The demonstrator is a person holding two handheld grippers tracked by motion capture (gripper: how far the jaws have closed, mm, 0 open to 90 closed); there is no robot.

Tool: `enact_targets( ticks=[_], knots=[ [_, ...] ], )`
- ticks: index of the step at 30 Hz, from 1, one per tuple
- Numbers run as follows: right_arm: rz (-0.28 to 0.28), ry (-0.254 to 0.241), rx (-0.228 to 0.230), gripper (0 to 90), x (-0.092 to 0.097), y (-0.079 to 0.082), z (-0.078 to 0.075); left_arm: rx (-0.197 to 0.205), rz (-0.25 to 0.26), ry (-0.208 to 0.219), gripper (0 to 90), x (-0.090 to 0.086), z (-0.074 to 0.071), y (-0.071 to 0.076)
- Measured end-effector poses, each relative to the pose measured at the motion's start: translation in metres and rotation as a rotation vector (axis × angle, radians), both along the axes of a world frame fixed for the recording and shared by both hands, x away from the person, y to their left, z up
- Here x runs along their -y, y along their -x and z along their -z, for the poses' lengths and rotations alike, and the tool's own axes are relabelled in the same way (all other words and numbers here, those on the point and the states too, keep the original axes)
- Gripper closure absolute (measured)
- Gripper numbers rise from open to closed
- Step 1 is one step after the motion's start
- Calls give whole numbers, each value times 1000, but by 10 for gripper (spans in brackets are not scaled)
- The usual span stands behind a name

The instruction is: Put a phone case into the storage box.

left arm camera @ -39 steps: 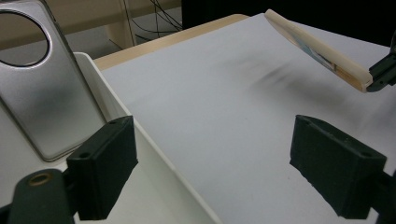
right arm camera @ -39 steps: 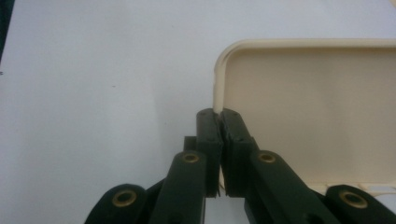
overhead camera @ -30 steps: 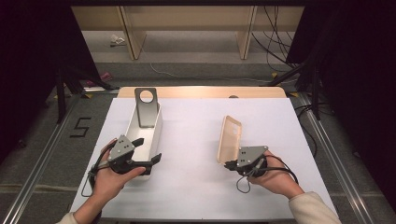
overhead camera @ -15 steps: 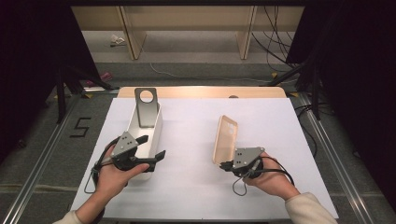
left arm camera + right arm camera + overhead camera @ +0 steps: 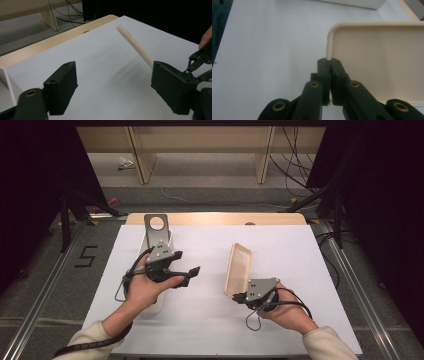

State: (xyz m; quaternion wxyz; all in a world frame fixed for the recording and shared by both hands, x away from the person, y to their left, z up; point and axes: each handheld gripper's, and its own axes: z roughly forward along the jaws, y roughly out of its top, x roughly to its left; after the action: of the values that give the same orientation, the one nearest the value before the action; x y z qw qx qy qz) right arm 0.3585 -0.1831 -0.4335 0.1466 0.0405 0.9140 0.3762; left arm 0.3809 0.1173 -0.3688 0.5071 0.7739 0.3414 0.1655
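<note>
Two claws are busy: the right claw, low and right of the middle in the high view, pinches the rim of the cream tray and tips it up on its edge on the white desk. The left claw has risen off the white box toward the middle. Its jaws have just been closing a little yet gape with nothing between them, so it looks set to help with the tray.

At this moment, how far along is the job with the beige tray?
Done: the right gripper has its fingers shut on the rim of the beige rectangular plastic tray, tilting it up off the white table. In hand: the left gripper, fingers open and empty, is beside the white rack with a grey upright. Left: whatever follows the lift.
</note>
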Motion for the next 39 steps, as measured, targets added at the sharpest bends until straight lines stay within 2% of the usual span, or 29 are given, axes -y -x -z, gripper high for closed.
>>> enact_targets(
  ticks=[3,5,8,16,20,23,29,35,39],
  knots=[
    [-9,-2,-2,882,-2,1,0,-57,23,-5,249,16,-2,-9],
    [-11,-4,-2,882,-3,1,0,-80,31,-11,254,26,-2,-16],
    [-12,-7,-3,882,-4,1,0,-94,45,-45,258,40,-1,-26],
    [-24,-14,-3,882,-7,2,-1,-147,49,-96,304,74,-1,-51],
    [-25,-12,5,882,-8,3,-1,-171,40,-98,341,87,-1,-62],
    [-29,-10,6,882,-8,3,-2,-186,27,-96,360,93,0,-70],
    [-36,-11,20,881,-10,4,-3,-249,13,-102,444,100,3,-81],
    [-47,0,29,882,-13,6,-4,-304,11,-98,527,103,8,-84],
    [-61,9,33,882,-14,7,-4,-315,10,-91,569,104,9,-85]
  ],
)
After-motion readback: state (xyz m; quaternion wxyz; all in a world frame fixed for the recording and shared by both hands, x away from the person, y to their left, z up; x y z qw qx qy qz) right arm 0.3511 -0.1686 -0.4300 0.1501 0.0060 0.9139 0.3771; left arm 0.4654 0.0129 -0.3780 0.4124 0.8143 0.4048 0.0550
